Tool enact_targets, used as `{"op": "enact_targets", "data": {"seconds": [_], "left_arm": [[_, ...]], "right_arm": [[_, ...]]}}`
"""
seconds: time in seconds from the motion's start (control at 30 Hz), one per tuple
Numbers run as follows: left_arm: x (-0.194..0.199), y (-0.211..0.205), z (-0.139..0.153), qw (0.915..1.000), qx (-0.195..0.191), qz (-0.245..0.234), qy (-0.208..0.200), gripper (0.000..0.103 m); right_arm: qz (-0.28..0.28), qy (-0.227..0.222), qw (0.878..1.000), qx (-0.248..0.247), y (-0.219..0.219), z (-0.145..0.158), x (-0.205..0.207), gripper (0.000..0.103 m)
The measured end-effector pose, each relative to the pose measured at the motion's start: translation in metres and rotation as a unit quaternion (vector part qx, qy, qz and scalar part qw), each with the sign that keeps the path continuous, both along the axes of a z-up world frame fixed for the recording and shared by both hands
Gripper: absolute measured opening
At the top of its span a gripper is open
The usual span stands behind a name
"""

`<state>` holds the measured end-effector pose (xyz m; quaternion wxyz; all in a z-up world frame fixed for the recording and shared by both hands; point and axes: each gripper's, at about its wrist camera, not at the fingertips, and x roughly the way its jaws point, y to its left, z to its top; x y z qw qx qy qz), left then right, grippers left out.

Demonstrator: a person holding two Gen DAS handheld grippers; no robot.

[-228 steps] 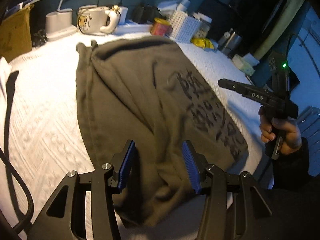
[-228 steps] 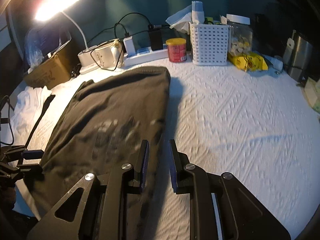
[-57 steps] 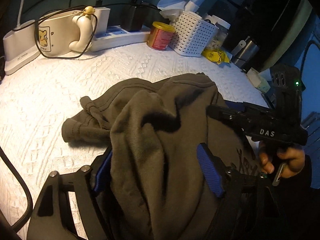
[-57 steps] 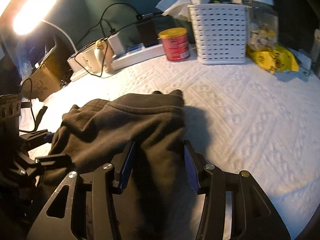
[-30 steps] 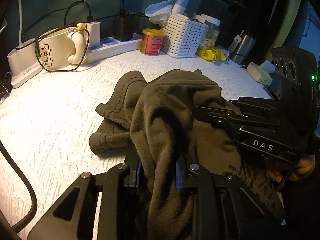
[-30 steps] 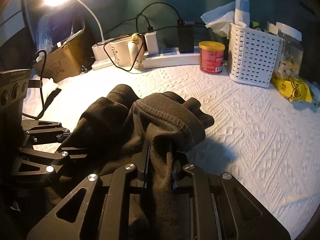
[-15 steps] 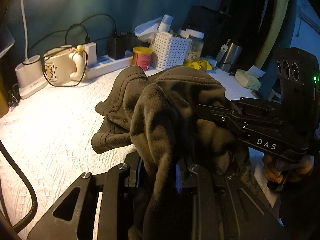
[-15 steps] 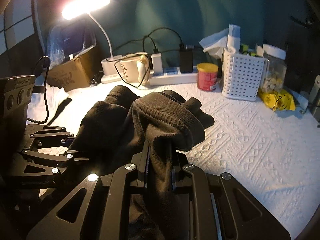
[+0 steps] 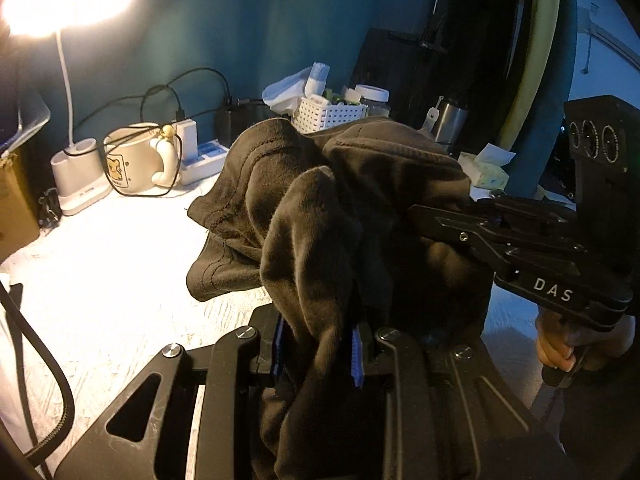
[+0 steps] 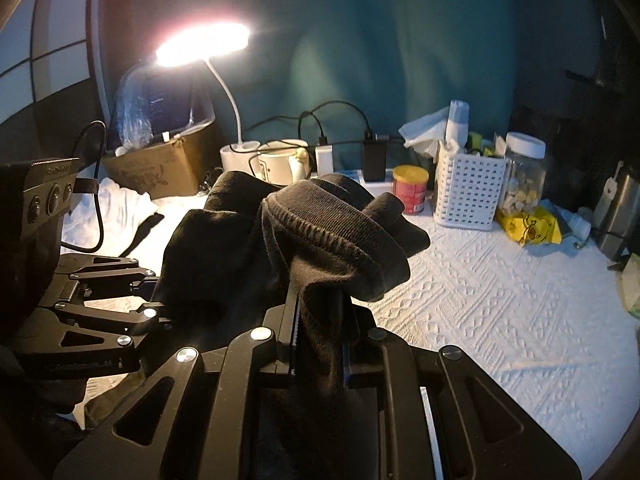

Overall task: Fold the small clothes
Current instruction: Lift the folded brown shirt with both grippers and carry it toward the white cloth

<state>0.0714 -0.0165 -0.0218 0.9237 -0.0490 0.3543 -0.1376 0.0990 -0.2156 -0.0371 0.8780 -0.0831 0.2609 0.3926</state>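
Several seconds back the dark olive-brown cotton garment (image 9: 360,208) lay spread flat on the white textured bedspread (image 9: 120,264), with the black left gripper (image 9: 318,344) and black right gripper (image 10: 320,336) both standing open over its near edge. Since then both have clamped onto bunched folds of the cloth and lifted it, so the fabric now hangs gathered above the bedspread, its ribbed hem (image 10: 320,224) draped over the right gripper, and more of the teal wall (image 10: 400,60) shows behind
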Motion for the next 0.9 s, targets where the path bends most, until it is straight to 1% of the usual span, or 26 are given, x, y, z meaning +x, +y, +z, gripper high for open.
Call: {"op": "enact_targets", "data": {"seconds": [0.17, 0.47, 0.9], "left_arm": [[-0.012, -0.001, 0.008, 0.9999, 0.0, 0.006, -0.013, 0.023], [-0.035, -0.004, 0.027, 0.9989, 0.002, 0.002, -0.046, 0.023], [-0.066, 0.001, 0.049, 0.9953, -0.003, 0.002, -0.097, 0.023]], "right_arm": [[-0.001, -0.017, 1.0, 0.003, -0.005, 0.011, -0.018, 0.016], [-0.008, -0.049, 0.999, 0.016, -0.013, 0.03, -0.048, 0.016], [-0.006, -0.101, 0.994, 0.03, -0.021, 0.063, -0.088, 0.016]]}}
